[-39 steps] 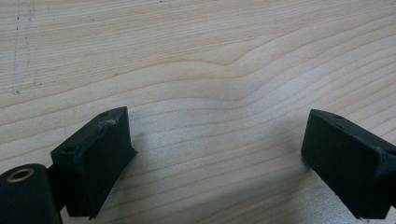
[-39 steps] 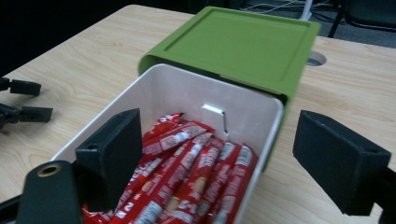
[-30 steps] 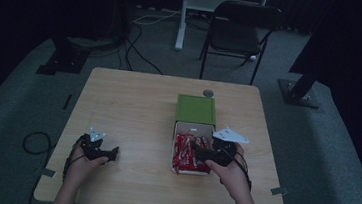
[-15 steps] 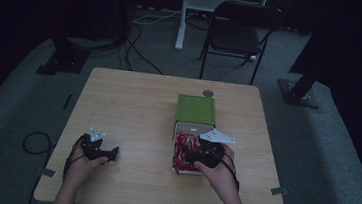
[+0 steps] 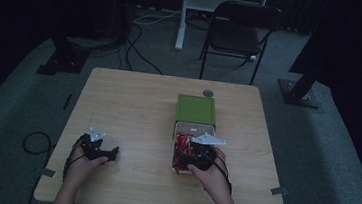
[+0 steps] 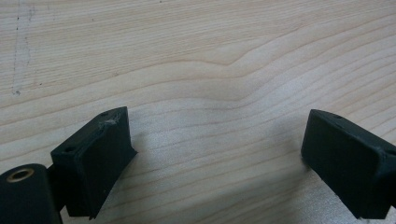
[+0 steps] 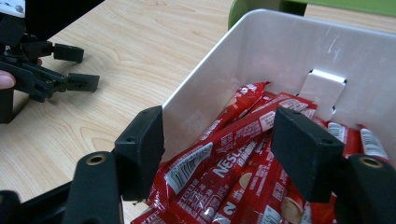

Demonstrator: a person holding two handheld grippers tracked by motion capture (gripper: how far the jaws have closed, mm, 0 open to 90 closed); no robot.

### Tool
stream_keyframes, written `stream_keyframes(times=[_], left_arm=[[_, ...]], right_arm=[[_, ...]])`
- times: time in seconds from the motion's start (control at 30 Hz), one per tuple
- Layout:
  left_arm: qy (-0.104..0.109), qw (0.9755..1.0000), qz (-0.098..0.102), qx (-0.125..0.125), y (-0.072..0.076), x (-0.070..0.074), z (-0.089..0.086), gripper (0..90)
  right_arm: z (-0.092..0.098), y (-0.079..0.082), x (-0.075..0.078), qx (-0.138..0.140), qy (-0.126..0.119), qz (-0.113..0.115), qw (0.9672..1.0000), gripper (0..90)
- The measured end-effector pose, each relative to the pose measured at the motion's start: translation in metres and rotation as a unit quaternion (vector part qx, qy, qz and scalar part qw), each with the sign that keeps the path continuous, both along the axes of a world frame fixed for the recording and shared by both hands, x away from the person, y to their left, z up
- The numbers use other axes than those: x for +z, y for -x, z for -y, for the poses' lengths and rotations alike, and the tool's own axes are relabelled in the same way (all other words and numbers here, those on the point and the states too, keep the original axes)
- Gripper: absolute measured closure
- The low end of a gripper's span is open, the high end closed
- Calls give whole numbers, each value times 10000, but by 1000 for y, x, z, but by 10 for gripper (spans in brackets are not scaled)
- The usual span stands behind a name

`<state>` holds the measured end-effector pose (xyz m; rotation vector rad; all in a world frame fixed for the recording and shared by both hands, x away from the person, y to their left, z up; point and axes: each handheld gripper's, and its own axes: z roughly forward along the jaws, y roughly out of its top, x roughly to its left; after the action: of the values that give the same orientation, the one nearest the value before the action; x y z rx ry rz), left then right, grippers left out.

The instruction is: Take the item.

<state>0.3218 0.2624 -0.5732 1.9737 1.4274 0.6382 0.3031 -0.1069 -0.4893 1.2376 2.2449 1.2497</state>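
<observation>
Right gripper (image 7: 217, 144) is poised over the near end of the white tray (image 7: 261, 60), which stands on the wooden table (image 5: 133, 107) butted against a green box (image 5: 196, 108). Its jaws have just been closing and stand partly apart, straddling a red Nescafé coffee stick (image 7: 233, 135); the pads do not yet seem to press on it. The stick's long axis runs from near-left to far-right in the right gripper view, roughly crosswise to the jaw gap, so a pinch at mid-length looks feasible. Left gripper (image 6: 215, 154) rests open over bare table, well apart from the tray; the right hand is nearer. Lower sticks are buried, and the count can't be made out.
</observation>
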Motion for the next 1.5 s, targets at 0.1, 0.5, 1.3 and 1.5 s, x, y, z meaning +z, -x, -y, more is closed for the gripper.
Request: stream_keyframes(times=[0.1, 0.5, 1.3, 1.5], left_arm=[[1, 10000, 0, 1, 0, 0, 0, 96], [2, 10000, -1, 2, 0, 0, 0, 96], [-1, 10000, -7, 1, 0, 0, 0, 95], [-4, 10000, -8, 0, 0, 0, 0, 95]], right_arm=[[-1, -1, -3, 6, 66, -46, 10000, 367], [-7, 0, -12, 34, 551, -92, 9984, 458], [21, 4, 0, -227, -32, -400, 9989, 840], [27, 10, 10, -222, -150, -263, 9993, 844]])
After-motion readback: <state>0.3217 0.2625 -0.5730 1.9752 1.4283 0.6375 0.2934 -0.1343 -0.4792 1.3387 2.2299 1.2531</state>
